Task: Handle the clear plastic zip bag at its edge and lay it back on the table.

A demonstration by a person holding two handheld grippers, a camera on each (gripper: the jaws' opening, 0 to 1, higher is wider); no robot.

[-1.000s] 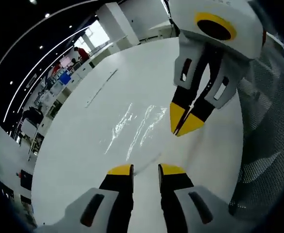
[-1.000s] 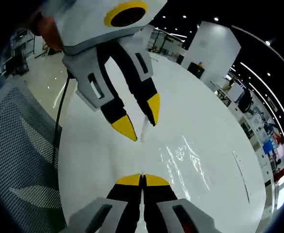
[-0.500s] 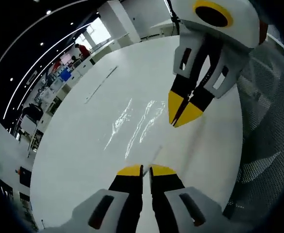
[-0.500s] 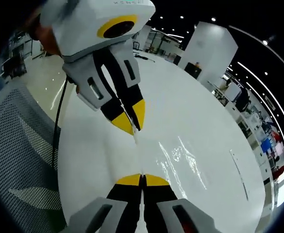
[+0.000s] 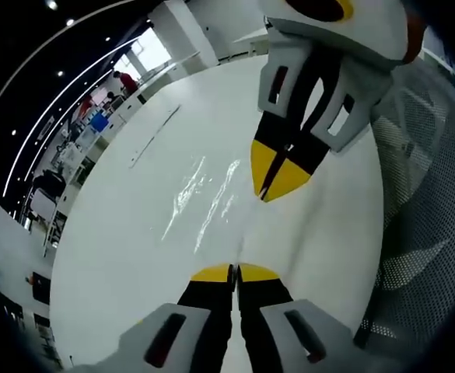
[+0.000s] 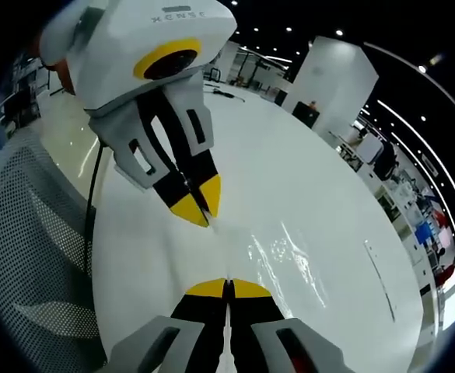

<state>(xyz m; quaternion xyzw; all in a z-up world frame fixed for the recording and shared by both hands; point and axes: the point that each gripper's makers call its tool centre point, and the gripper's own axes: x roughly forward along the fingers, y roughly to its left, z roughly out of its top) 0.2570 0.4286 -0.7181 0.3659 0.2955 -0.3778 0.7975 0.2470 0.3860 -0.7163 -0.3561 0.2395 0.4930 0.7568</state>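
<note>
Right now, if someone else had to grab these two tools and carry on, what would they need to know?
Left hand-held gripper: shut on the near edge of the clear zip bag.
Right hand-held gripper: shut on the same edge, a little further along.
The bag otherwise lies spread on the white table; a mesh chair stands beside it.
Done: both grips on the edge.
Left: handle the bag, lay it back flat, release.

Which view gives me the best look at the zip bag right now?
The left gripper view: the clear zip bag shows as glare streaks across the white table, its edge running to the shut left gripper. The right gripper view shows a smaller glare patch beyond the shut right gripper.
</note>
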